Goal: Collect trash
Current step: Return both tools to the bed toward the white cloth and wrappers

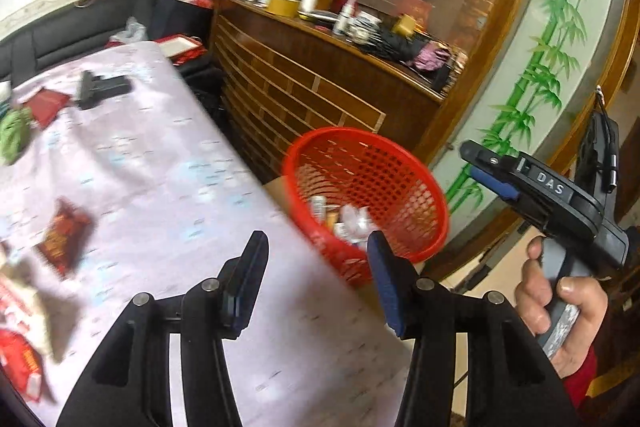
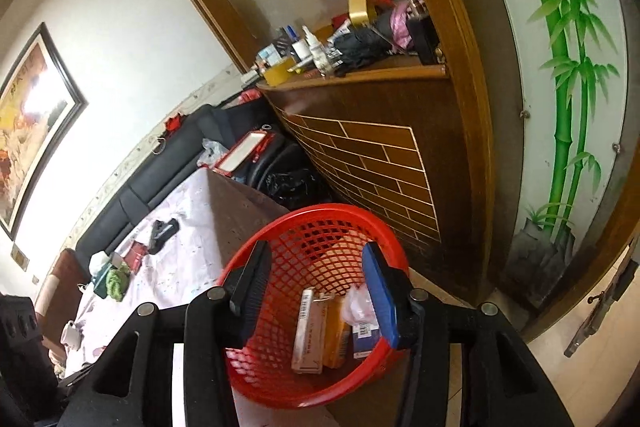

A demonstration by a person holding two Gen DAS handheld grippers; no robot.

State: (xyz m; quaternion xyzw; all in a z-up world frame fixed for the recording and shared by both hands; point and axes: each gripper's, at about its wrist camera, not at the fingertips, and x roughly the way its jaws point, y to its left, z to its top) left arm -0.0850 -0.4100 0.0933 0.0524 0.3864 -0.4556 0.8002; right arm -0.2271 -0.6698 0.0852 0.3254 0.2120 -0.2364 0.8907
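Note:
A red mesh basket (image 1: pixel 384 187) stands just off the table's right edge, holding small boxes (image 2: pixel 310 331) and crumpled clear plastic (image 2: pixel 358 303). My left gripper (image 1: pixel 316 247) hovers open over the pink-clothed table (image 1: pixel 160 167), close to the basket, with nothing between its fingers. A dark red snack wrapper (image 1: pixel 64 235) and red-and-white wrappers (image 1: pixel 16 323) lie on the cloth at the left. My right gripper (image 2: pixel 316 259) hangs open above the basket (image 2: pixel 320 227), holding nothing. In the left wrist view the right gripper (image 1: pixel 472 163) is at the right, gripped by a hand (image 1: pixel 560 307).
A black tool (image 1: pixel 102 89), a red packet (image 1: pixel 48 105) and a green cloth (image 1: pixel 14 135) lie farther back on the table. A cluttered wooden cabinet (image 1: pixel 320 87) stands behind the basket, and a black sofa (image 1: pixel 80 23) runs along the wall. A white cup (image 2: pixel 72 335) sits near the table's end.

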